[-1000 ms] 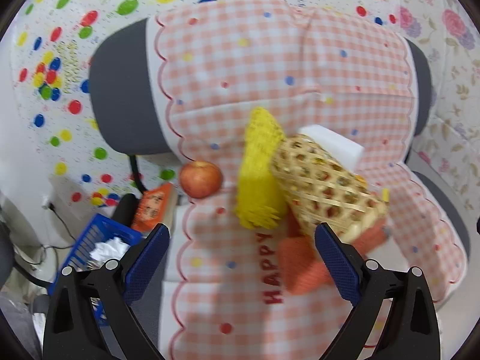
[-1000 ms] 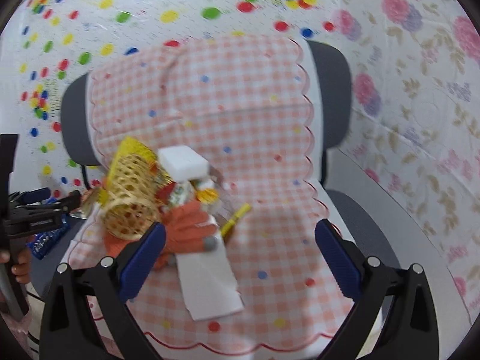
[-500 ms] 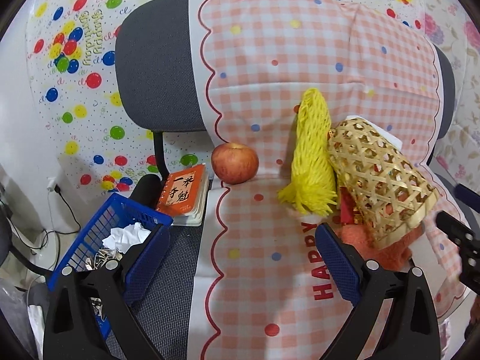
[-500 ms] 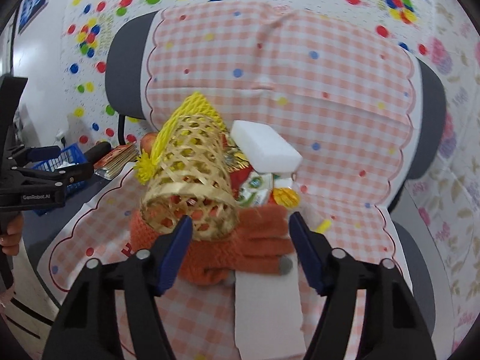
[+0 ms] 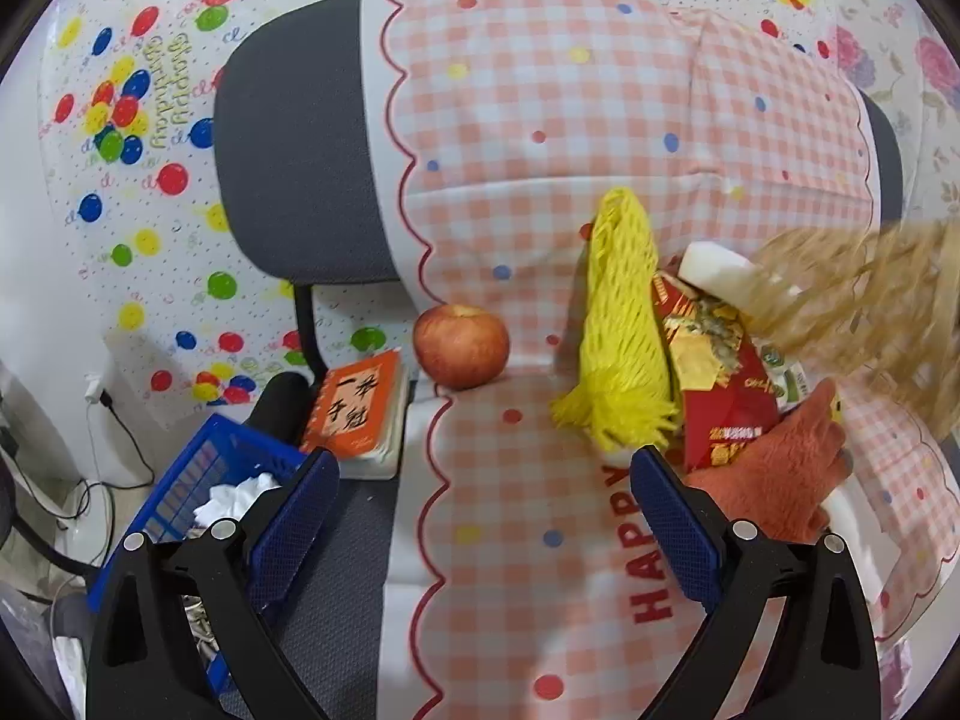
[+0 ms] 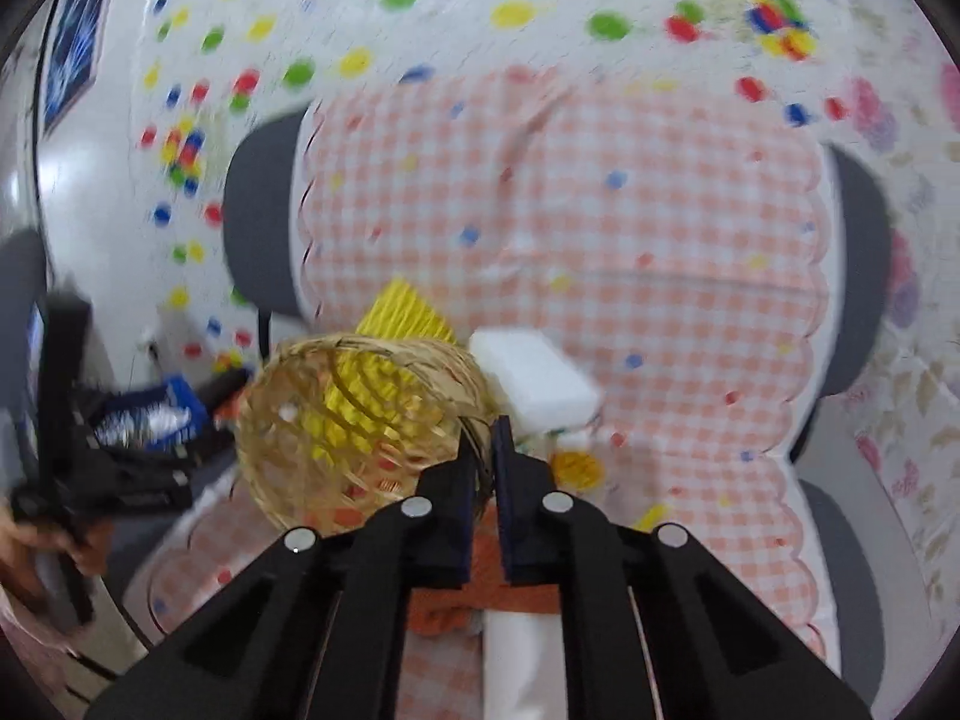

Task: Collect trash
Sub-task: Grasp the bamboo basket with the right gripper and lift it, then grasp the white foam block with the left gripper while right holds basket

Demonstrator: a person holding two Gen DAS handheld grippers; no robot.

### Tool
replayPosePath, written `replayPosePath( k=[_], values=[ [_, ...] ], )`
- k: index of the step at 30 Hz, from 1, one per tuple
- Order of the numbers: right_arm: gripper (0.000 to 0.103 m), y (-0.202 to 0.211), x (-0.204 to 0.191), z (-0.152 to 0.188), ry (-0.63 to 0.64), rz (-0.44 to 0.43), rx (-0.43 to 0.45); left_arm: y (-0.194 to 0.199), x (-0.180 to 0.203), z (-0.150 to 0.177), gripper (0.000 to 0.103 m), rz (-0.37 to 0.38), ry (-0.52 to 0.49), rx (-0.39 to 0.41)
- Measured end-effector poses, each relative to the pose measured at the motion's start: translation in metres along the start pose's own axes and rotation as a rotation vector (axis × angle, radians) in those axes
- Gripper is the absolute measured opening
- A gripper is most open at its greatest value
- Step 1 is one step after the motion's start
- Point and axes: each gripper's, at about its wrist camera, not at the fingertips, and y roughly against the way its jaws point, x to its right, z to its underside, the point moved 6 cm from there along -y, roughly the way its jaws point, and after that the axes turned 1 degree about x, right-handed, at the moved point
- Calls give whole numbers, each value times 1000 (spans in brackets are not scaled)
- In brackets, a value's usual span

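Since a moment ago my right jaws (image 6: 483,468) closed on the wicker basket (image 6: 354,426) rim, lifting it off the snack wrappers (image 5: 714,372), which lie right of my open, empty left jaws (image 5: 483,516).

Left gripper (image 5: 483,516): two black, angular plastic arms, each tipped with a long royal-blue pad and fitted with two round silver screw heads. Right gripper (image 6: 483,498): same black arms, dark blue pads and silver screw heads, four in a row. Seen from the right wrist, the left unit's black body carries small white lettering, illegible through blur.
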Motion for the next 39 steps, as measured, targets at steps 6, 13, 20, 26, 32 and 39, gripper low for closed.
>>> replayPosePath(
  k=[6,13,20,26,32,39],
  values=[
    [6,32,49,5,-79,165,17,-13,21,-17,95,45,-23,23],
    [6,21,87,35,-174,236,-29,-38,47,-42,91,97,-42,22],
    [6,14,119,48,-234,281,-29,-40,135,-61,91,218,-140,39],
    [6,15,144,60,-274,294,-35,-62,189,-63,91,198,-179,35],
    [7,13,154,68,-288,286,-38,-89,200,-61,59,169,-187,-9],
    [7,20,154,73,-309,271,-31,-66,189,-69,33,242,-173,61]
  ],
)
